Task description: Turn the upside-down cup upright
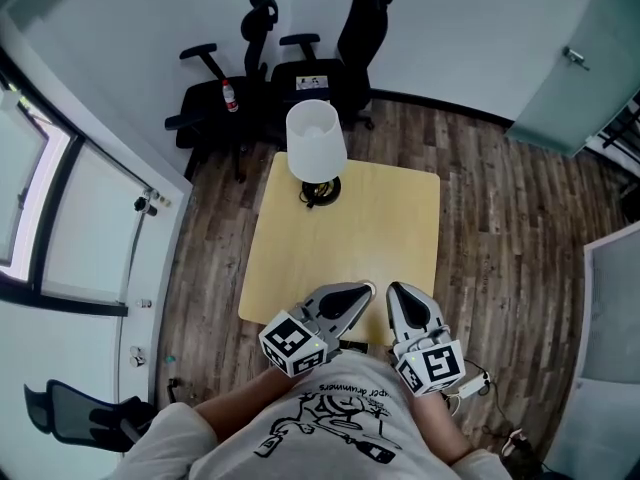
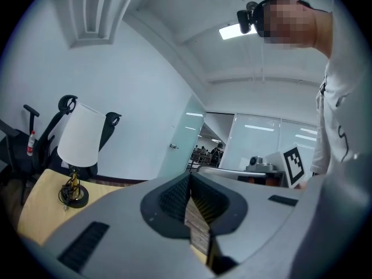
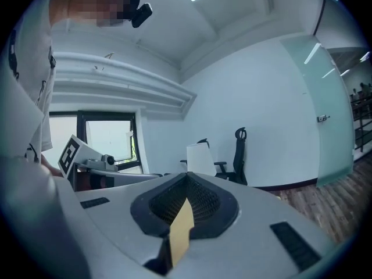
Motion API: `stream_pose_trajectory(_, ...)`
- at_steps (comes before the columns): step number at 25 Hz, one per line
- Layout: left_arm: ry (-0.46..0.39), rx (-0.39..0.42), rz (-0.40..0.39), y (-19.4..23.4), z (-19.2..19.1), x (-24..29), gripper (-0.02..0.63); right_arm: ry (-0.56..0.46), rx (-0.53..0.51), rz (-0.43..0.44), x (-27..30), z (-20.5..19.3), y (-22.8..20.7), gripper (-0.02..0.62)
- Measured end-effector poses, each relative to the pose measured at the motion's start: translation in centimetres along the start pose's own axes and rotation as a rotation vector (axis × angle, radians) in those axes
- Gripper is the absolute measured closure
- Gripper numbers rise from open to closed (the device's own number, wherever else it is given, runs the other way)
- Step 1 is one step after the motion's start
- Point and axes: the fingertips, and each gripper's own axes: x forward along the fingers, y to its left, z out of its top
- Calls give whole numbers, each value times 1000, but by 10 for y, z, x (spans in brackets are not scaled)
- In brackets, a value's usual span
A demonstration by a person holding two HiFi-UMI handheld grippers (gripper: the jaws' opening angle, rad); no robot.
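No cup shows in any view. In the head view my left gripper (image 1: 366,289) and right gripper (image 1: 394,288) are held side by side close to the person's chest, over the near edge of the yellow wooden table (image 1: 380,228). Both point away across the table. The left gripper view shows my left gripper (image 2: 190,177) with its jaws closed together and nothing between them. In the right gripper view my right gripper (image 3: 187,176) is likewise shut and empty.
A table lamp (image 1: 316,143) with a white shade stands at the table's far edge, also visible as the lamp (image 2: 81,137). Black office chairs (image 1: 300,63) stand behind the table. A frosted glass door (image 1: 585,58) is at the far right, a window (image 1: 40,208) at the left.
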Motion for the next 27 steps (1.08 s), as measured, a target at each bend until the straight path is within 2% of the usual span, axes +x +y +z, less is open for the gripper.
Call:
stream_pose_trajectory(5, -4, 36, 20, -1, 7, 3, 595, -11, 7, 1, 4, 3, 5, 572)
stream_pose_trajectory(27, 24, 12, 36, 19, -2, 16, 596, 21, 21, -22, 21, -9, -11, 572)
